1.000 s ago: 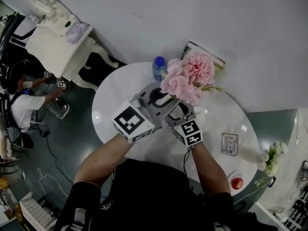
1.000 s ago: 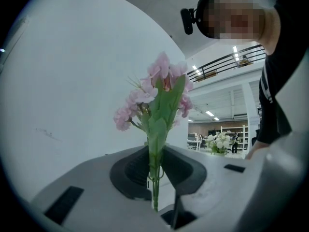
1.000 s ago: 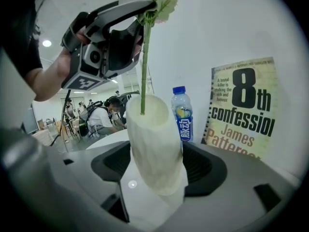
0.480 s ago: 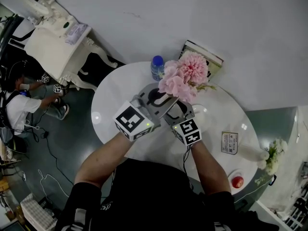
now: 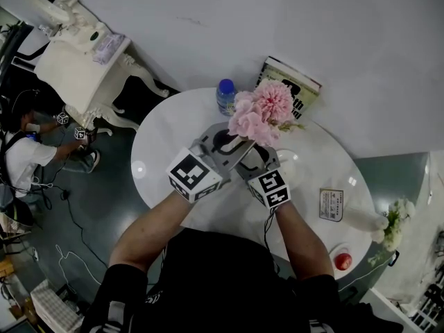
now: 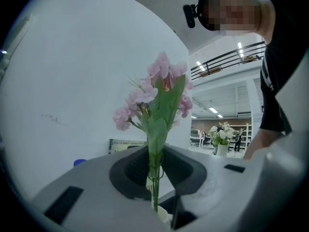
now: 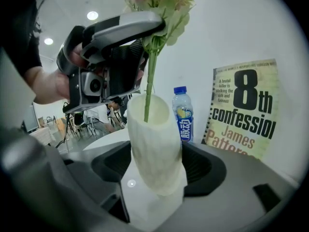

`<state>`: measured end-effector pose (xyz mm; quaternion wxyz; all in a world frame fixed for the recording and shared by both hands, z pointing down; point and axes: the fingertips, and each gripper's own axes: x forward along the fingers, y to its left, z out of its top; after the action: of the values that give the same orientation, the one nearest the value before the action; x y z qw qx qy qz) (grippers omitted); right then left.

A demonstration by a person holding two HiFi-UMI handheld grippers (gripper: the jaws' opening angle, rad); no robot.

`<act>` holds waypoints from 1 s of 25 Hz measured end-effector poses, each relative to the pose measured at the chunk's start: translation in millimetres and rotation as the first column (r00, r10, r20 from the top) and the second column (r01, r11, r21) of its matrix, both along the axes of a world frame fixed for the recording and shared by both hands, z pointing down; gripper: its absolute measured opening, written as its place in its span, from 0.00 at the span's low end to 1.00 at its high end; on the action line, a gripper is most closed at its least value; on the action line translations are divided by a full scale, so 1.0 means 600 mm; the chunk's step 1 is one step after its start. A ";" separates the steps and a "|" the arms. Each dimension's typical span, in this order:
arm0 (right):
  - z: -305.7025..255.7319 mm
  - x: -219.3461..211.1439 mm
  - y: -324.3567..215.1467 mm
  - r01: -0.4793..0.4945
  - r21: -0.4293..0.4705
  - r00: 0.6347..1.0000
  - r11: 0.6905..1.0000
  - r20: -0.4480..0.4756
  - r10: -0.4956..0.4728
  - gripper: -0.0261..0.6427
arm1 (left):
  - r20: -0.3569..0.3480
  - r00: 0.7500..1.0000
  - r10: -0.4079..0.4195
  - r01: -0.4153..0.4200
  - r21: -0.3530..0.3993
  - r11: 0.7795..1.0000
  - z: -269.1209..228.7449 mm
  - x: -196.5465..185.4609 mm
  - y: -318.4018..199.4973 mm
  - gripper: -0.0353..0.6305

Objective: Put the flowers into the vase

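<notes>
A bunch of pink flowers (image 5: 266,112) with green stems stands upright in my left gripper (image 5: 230,143), which is shut on the stems (image 6: 154,173). In the right gripper view the stem (image 7: 149,88) runs down into the mouth of a ribbed white vase (image 7: 155,144). My right gripper (image 7: 157,166) is shut on that vase, holding it upright above the round white table (image 5: 166,159). The left gripper (image 7: 118,35) sits just above the vase's rim. In the head view the right gripper (image 5: 261,164) and the blooms hide the vase.
A blue-capped water bottle (image 5: 225,97) and a paperback book (image 5: 294,92) stand at the table's far side. To the right lie a small card (image 5: 331,207) and a red apple (image 5: 341,262). A second vase of white flowers (image 5: 388,229) sits at the right edge.
My left gripper and the pink bunch have sunk lower, so the stems reach further towards the vase. The right gripper and the vase have stayed in place.
</notes>
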<state>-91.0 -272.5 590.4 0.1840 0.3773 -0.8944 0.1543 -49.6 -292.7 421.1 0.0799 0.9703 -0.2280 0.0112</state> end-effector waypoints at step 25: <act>0.000 -0.002 0.001 0.010 0.002 1.000 1.000 -0.012 -0.010 0.55 | 0.104 0.994 0.022 -0.018 -0.044 0.999 0.070 -0.002 0.015 0.15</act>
<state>-92.3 -271.9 590.2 0.1896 0.3740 -0.8953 0.1504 -50.5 -283.6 462.9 0.0885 0.9687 -0.2218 0.0674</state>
